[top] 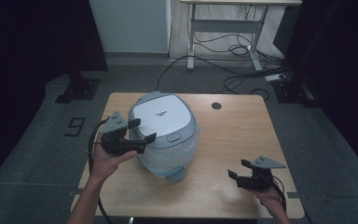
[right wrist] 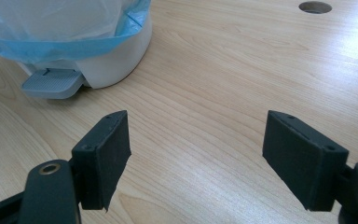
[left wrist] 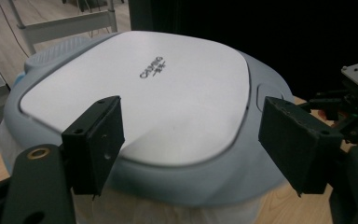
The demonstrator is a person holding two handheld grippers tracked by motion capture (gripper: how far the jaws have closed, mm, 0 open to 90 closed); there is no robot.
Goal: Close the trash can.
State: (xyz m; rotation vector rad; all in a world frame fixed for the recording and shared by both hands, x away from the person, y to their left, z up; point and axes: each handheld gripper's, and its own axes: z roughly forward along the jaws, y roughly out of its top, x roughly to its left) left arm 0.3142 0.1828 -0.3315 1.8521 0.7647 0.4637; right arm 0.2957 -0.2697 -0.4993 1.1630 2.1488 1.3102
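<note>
A round white pedal bin (top: 165, 140) with a grey rim stands left of centre on the wooden table (top: 233, 135). Its flat white lid (top: 161, 116) (left wrist: 158, 88) is down. A translucent blue-edged bag (right wrist: 51, 28) lines the bin (right wrist: 112, 65). The grey pedal (top: 176, 176) (right wrist: 53, 84) points toward the person. My left gripper (top: 142, 130) (left wrist: 191, 140) is open at the bin's left side, level with the lid's edge, its jaws wide apart. Low over the table's front right, my right gripper (top: 239, 169) (right wrist: 196, 154) is open with bare wood between its jaws; it appears farther off in the left gripper view (left wrist: 349, 107).
A round cable hole (top: 216, 106) (right wrist: 314, 7) sits near the table's far edge. Behind the table, on the floor, are a desk frame (top: 223, 25), loose cables (top: 235, 49) and a power strip (top: 277, 77). Dark curtains flank both sides.
</note>
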